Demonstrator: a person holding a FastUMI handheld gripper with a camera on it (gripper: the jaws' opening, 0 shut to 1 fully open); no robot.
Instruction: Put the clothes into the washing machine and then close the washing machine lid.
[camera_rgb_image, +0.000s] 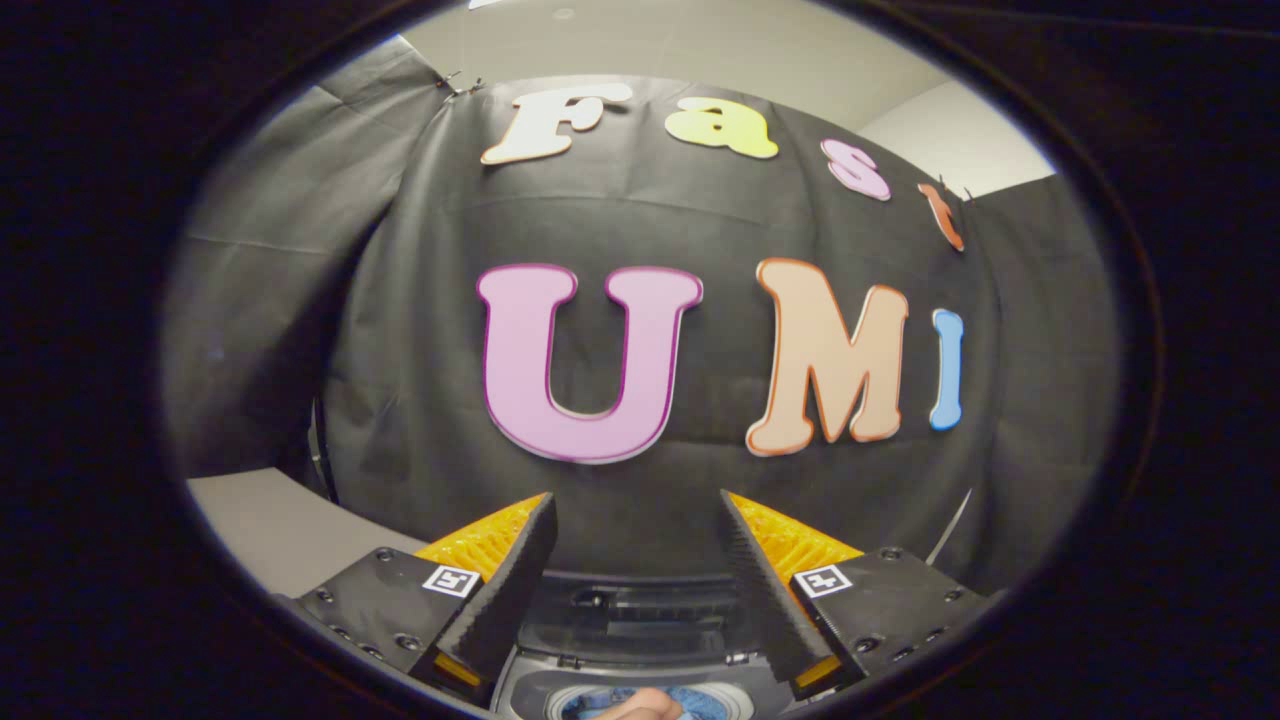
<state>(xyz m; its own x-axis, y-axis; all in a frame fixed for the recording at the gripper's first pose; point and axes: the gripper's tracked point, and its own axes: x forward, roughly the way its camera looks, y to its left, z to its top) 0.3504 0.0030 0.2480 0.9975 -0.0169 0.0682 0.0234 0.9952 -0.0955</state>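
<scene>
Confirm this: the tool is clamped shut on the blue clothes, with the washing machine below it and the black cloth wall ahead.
Not quite. In the gripper view the tool is open, its fingers spread and holding nothing. The blue clothes lie in the washing machine below it; the black cloth wall is ahead.

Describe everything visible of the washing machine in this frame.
The dark grey top-loading washing machine sits below and between the open gripper fingers, against the black cloth wall. Its glossy raised lid stands behind the round drum opening, so the machine is open. Blue clothes lie inside, with a hand on them.
</scene>
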